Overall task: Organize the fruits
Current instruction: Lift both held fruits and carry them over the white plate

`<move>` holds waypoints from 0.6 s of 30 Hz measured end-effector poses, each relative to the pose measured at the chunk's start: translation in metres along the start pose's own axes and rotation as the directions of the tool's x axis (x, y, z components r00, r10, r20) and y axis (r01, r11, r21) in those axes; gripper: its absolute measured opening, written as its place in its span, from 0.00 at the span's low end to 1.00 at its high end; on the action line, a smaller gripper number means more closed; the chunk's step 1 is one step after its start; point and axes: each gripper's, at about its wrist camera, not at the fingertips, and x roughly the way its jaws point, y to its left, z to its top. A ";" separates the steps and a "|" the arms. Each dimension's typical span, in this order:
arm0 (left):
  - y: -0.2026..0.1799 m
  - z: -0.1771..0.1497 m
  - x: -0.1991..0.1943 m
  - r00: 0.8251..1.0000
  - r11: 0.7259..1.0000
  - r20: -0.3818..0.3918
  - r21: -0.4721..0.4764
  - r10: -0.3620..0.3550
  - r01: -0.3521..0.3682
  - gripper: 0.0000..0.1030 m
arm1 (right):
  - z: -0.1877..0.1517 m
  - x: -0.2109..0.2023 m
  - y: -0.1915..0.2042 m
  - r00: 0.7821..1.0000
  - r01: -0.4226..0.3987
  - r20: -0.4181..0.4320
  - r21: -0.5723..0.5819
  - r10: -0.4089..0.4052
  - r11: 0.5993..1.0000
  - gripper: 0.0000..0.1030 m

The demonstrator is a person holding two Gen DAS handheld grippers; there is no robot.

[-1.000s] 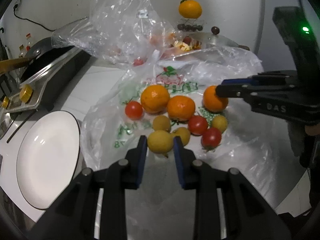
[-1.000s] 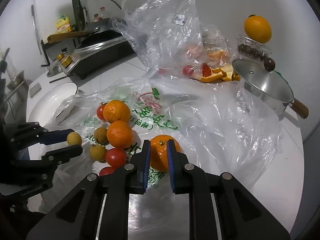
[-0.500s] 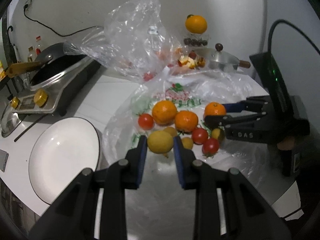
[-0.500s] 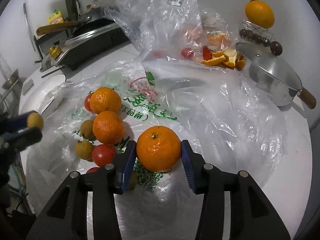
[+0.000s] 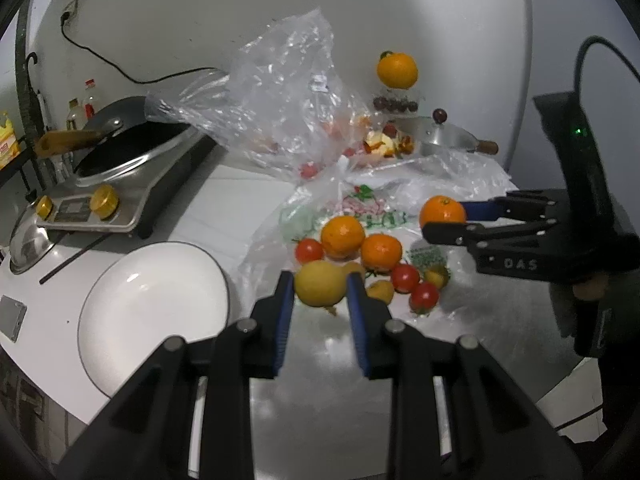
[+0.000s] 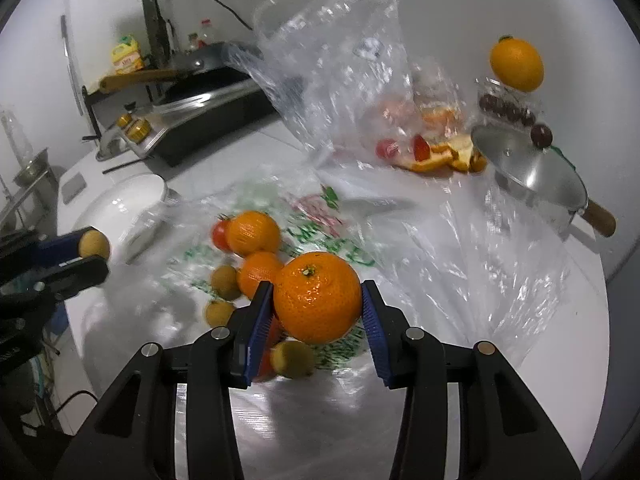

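A white counter stands against a pale wall and carries a stove with a dark pan, an empty white plate and a flat clear plastic bag with fruit on it. The left gripper is closed on a small yellow fruit, which is held up off the bag, just beside the plate's right rim. 1 second ago this fruit was still low among the pile, and the plate now looks nearer to it. The right gripper holds a large orange between its blue pads; 1 second ago its jaws stood narrow in front of this orange, not around it. On the bag remain 2 more oranges, some red tomatoes and a few small yellow fruits, close together. Behind, a second crumpled bag stands, and a metal pot with a lid is near the wall.
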 end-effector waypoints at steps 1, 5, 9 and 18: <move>0.003 0.000 -0.003 1.000 1.000 0.005 -0.004 0.002 -0.002 0.27 | 0.001 -0.003 0.004 1.000 -0.003 0.006 -0.005 0.003 1.000 0.45; 0.015 -0.004 -0.011 1.000 1.000 0.020 -0.021 0.014 -0.014 0.27 | 0.007 -0.014 0.018 0.999 -0.016 0.031 -0.023 0.017 1.000 0.45; 0.031 -0.010 -0.020 0.999 0.999 0.033 -0.038 0.029 -0.028 0.27 | 0.014 -0.019 0.035 0.998 -0.027 0.047 -0.040 0.028 0.999 0.45; 0.068 -0.025 -0.031 0.996 0.994 0.043 -0.074 0.081 -0.078 0.27 | 0.027 -0.017 0.074 0.997 -0.052 0.053 -0.079 0.056 0.996 0.45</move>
